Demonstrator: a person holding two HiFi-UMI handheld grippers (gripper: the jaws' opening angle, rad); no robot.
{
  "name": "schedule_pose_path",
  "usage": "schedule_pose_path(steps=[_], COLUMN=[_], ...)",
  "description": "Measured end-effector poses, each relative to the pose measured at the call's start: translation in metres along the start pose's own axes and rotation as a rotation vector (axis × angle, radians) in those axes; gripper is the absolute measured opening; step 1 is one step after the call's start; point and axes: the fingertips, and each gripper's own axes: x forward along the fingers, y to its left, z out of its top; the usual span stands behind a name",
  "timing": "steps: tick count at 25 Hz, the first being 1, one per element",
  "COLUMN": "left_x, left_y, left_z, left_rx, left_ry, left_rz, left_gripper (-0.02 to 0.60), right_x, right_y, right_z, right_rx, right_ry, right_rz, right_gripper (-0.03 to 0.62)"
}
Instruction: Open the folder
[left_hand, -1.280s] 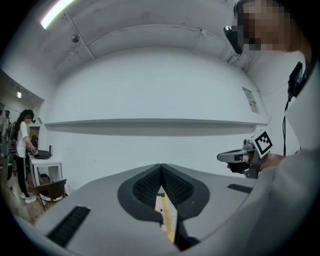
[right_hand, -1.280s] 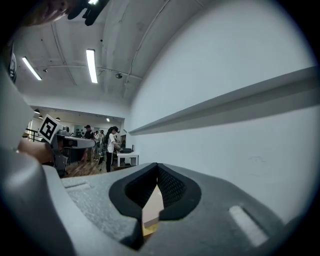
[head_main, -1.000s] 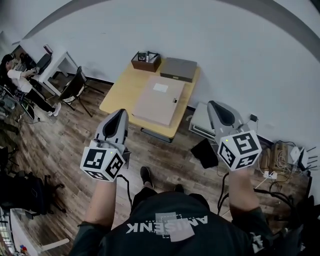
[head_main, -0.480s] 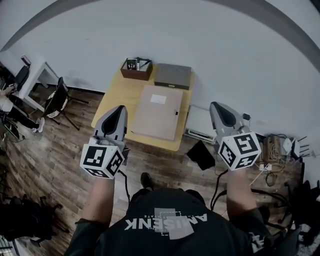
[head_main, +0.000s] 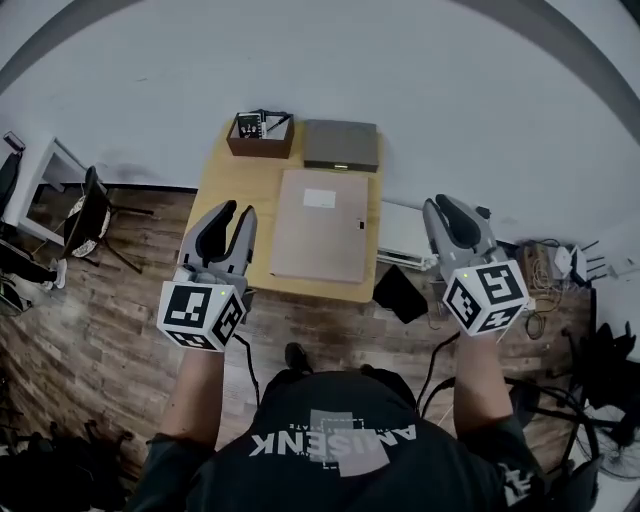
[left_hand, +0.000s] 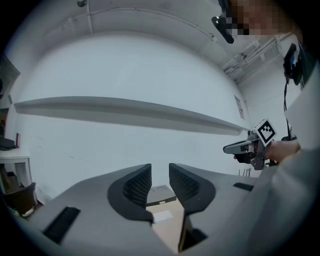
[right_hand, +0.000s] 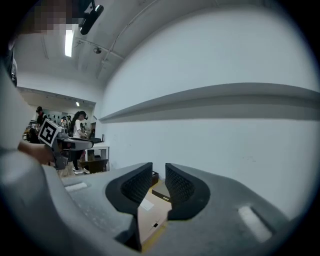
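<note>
A tan folder (head_main: 320, 225) lies closed and flat on a small wooden table (head_main: 225, 190); a white label is near its far edge and a small clasp on its right edge. My left gripper (head_main: 236, 212) hovers over the table's left front corner, in front of the folder. Its jaws have just been opening and nothing is between them. My right gripper (head_main: 447, 207) hangs off the table's right side, jaws just parted, also empty. In the left gripper view the folder (left_hand: 167, 222) shows between the gripper's (left_hand: 160, 182) jaws, far off. The right gripper view also shows the folder (right_hand: 150, 215) beyond the gripper (right_hand: 159, 181).
Behind the folder stand a flat grey box (head_main: 341, 145) and a brown box (head_main: 259, 133) of small items, against the white wall. A white unit (head_main: 405, 235) and a black object (head_main: 400, 293) sit on the floor right of the table. Cables (head_main: 555, 265) lie further right, a chair (head_main: 85, 215) left.
Both grippers have moved toward the table, which now sits closer and more centred. The left jaws, shut before, now stand apart; the right jaws show a narrow gap.
</note>
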Motion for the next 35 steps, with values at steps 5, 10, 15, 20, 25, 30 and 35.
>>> schedule_pose_path(steps=[5, 10, 15, 20, 25, 30, 35], left_x=[0.010, 0.023, 0.027, 0.030, 0.032, 0.034, 0.040], left_y=[0.012, 0.011, 0.005, -0.001, -0.010, -0.015, -0.033], left_z=[-0.022, -0.032, -0.043, -0.066, -0.104, -0.141, -0.181], left_rx=[0.011, 0.030, 0.007, -0.009, 0.013, 0.070, 0.123], left_ry=[0.043, 0.070, 0.095, 0.142, 0.233, 0.322, 0.418], left_rz=[-0.050, -0.063, -0.015, 0.017, 0.034, 0.029, -0.032], left_gripper=[0.138, 0.232, 0.282, 0.317, 0.350, 0.350, 0.350], right_x=[0.011, 0.029, 0.040, 0.054, 0.068, 0.081, 0.092], right_y=[-0.005, -0.021, -0.044, -0.064, -0.076, -0.078, -0.078], right_z=[-0.009, -0.025, -0.036, -0.066, -0.112, -0.157, -0.198], right_rx=[0.042, 0.052, 0.092, 0.173, 0.310, 0.357, 0.437], right_ry=[0.044, 0.073, 0.060, 0.105, 0.199, 0.290, 0.376], right_rz=[-0.031, -0.007, 0.033, 0.096, 0.145, 0.172, 0.191], right_gripper=[0.175, 0.254, 0.290, 0.295, 0.300, 0.302, 0.304])
